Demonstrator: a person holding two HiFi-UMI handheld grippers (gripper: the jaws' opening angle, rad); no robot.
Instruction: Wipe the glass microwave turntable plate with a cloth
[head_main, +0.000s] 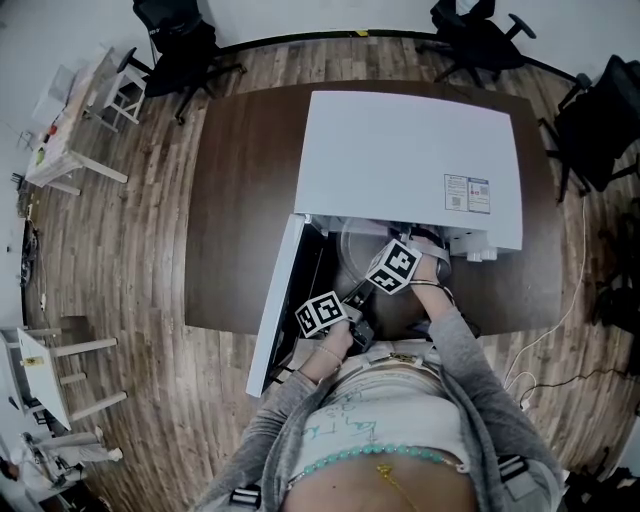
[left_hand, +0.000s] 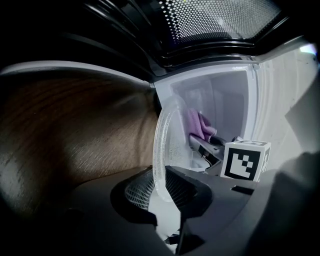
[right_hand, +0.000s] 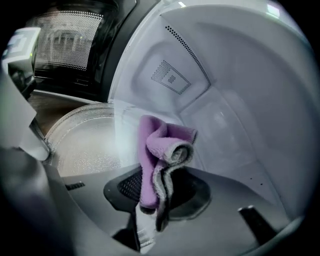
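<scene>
Two grippers are at work, one in each of my hands. My left gripper (left_hand: 162, 187) is clamped on the rim of the glass turntable plate (left_hand: 161, 135), which rises edge-on from between the jaws at the mouth of the oven. My right gripper (right_hand: 155, 192) pinches a folded purple cloth (right_hand: 162, 147), its bunched end sticking up past the jaw tips just beside the plate's face; I cannot tell whether the two touch. Behind them is the pale inside of the white microwave (head_main: 410, 150). Its door (head_main: 275, 300) hangs open at my left. The oven sits on a dark brown table (head_main: 240, 190).
</scene>
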